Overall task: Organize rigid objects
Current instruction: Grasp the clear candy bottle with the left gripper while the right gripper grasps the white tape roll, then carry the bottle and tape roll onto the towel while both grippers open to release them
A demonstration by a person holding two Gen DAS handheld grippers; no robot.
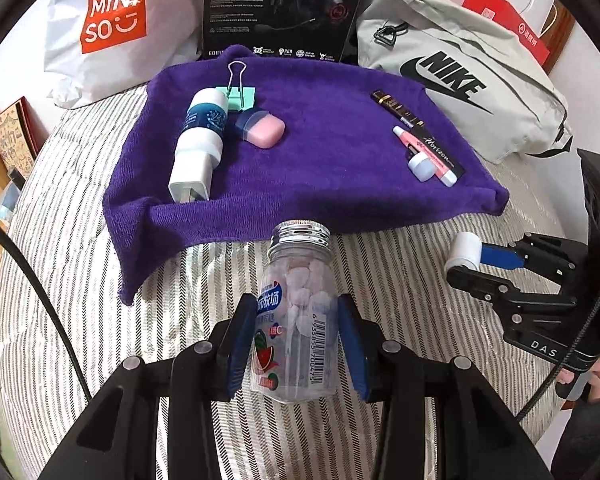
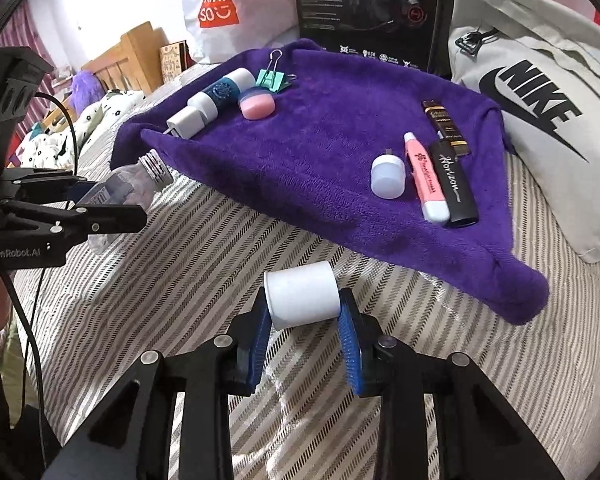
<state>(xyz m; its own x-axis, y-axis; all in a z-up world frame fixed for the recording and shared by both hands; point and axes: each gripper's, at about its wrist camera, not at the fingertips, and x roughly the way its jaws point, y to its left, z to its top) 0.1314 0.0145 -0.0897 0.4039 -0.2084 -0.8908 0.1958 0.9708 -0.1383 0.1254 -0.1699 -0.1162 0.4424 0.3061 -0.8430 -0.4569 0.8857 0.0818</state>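
Looks mostly sorted already: the purple towel [image 1: 332,148] has two little groups on it, with the charger plug [image 1: 194,174], a white-and-blue tube [image 1: 204,120], the binder clip [image 1: 238,94] and a pink eraser [image 1: 262,128] on one side, and the pink highlighter [image 2: 426,178], black pen [image 2: 454,184], a brown tube [image 2: 444,120] and a small white cap [image 2: 388,176] on the other. Two things aren't placed yet. The left gripper [image 1: 298,320] is closed around the clear candy bottle [image 1: 296,312], lid off, held over the striped bedding just short of the towel. The right gripper [image 2: 304,316] is pinching the white bottle cap [image 2: 302,296] by its sides, also above the bedding. My guess is cap goes on, then the bottle joins a group.
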